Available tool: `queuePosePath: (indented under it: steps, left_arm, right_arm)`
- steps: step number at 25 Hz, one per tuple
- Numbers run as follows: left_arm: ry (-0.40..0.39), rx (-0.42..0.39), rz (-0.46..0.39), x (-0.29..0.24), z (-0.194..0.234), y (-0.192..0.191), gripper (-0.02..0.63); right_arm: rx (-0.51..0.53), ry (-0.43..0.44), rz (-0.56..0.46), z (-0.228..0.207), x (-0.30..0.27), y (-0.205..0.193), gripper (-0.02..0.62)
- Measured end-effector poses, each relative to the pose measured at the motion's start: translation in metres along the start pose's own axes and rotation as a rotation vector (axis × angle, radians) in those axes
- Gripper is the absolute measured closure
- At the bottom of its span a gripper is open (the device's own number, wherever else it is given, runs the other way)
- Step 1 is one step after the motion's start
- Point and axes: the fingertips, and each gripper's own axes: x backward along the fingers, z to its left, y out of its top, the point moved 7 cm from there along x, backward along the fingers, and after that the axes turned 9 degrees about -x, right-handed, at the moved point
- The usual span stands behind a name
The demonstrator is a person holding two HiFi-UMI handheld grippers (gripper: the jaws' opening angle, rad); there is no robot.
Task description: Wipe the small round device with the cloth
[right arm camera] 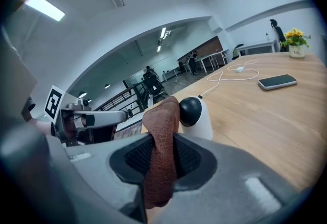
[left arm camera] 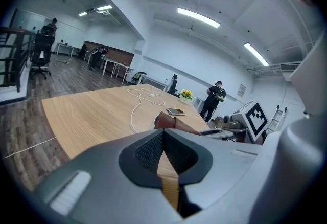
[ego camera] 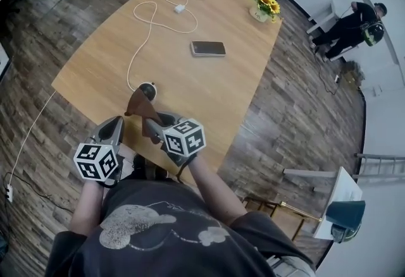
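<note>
Bare table (ego camera: 240, 86) between device (ego camera: 147, 88) and phone (ego camera: 208, 48) — white cable (ego camera: 150, 28) runs off the device's far side

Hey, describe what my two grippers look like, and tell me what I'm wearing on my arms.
Both the left gripper and the right gripper are grey moulded plastic with rounded bodies. Each carries a white cube printed with black square markers. The jaws are lined with dark, cross-hatched pads. You wear a dark grey short-sleeved T-shirt with a pale print, so your forearms are uncovered.
</note>
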Motion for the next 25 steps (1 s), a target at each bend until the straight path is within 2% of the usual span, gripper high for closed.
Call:
queuePosePath:
  steps: [8,16,22,25]
  left_arm:
    - [0.044,0.023,0.015,0.012,0.006,-0.01,0.588]
    - [0.044,0.021,0.025,0.009,0.008,-0.012,0.588]
    - [0.023,0.005,0.014,0.003,0.005,-0.004,0.588]
    - [0.022,0.0,0.009,0.003,0.006,-0.003,0.588]
  right_arm:
    - [-0.066,-0.044,0.097,-0.023,-0.014,-0.017,0.52]
    - [-0.111,-0.1,0.169,-0.037,-0.019,-0.032,0.52]
    - [-0.063,-0.027,0.13,-0.024,0.008,-0.03,0.52]
    - [-0.058,-0.037,0.07,-0.022,0.031,-0.024,0.52]
